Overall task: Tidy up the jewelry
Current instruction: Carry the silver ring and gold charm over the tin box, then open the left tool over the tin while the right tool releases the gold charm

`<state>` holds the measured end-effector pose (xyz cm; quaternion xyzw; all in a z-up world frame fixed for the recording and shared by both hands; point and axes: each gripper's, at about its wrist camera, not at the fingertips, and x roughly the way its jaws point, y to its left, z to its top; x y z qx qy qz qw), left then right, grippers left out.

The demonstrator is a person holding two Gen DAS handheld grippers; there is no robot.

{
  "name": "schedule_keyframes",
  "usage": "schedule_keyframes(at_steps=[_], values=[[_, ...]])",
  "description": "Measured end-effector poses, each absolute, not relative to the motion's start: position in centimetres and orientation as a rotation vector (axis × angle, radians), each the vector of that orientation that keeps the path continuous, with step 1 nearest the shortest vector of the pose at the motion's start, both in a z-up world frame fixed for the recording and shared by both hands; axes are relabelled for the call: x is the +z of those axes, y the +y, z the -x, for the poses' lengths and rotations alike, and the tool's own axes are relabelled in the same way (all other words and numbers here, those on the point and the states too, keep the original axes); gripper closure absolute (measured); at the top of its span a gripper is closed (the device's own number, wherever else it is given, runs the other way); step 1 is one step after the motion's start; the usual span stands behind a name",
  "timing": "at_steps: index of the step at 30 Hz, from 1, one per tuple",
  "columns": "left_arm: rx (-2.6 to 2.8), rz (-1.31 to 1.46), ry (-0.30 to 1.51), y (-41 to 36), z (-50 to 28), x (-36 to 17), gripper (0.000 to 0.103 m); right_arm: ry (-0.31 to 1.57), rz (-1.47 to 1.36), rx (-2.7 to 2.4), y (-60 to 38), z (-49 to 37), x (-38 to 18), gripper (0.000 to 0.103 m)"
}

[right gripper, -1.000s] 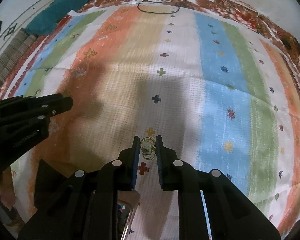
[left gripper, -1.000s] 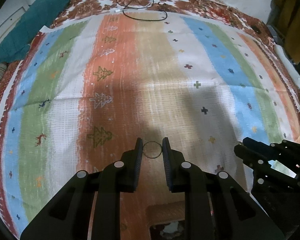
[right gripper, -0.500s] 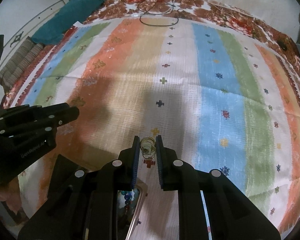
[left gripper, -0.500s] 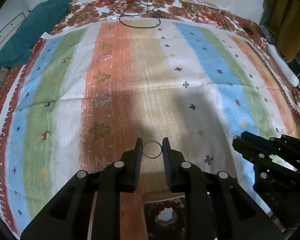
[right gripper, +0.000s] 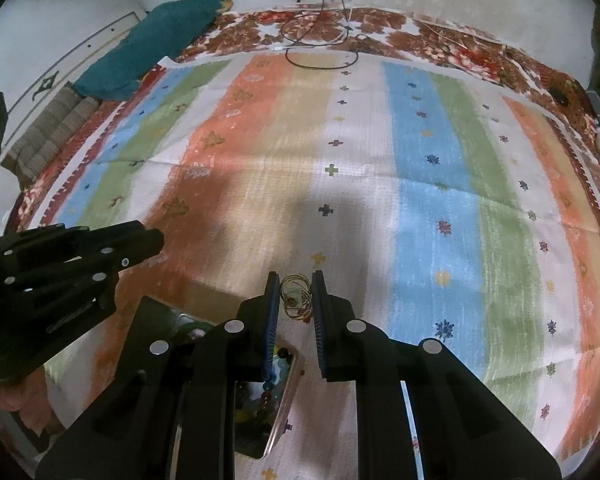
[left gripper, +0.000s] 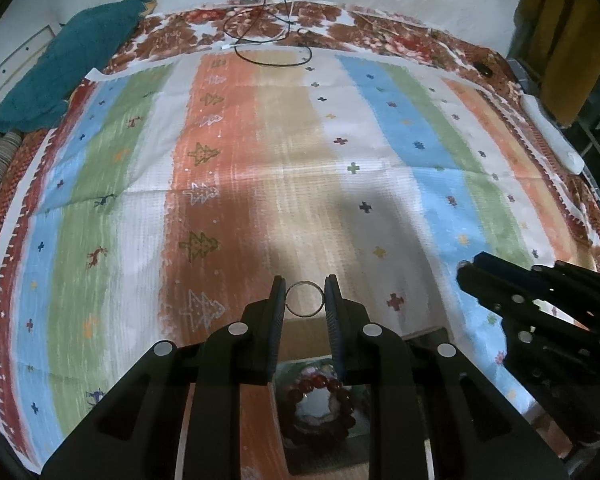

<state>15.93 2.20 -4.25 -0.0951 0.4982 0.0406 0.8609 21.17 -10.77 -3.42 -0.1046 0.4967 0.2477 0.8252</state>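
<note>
My left gripper is shut on a thin metal ring, held between its fingertips above the striped cloth. Under it, low in the left wrist view, a red bead bracelet lies in a box with a clear compartment. My right gripper is shut on a bunch of thin gold hoops. Under it a tray of coloured beads shows between its fingers. Each gripper shows in the other's view, the right one at the right and the left one at the left.
A striped cloth with small crosses and trees covers the bed. A teal towel lies at the far left. Black and white cables coil at the far edge. A white object lies at the right edge.
Both grippers have drawn back and up while keeping hold of their jewelry. The box with the red bracelet and the bead tray have come into view beneath them.
</note>
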Motion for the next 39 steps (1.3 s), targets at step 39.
schedule_keyframes(at_steps=[39], values=[[0.045, 0.188, 0.981, 0.1, -9.5, -1.6, 0.083, 1.014, 0.267, 0.611, -11.1, -15.8, -2.2, 0.076]])
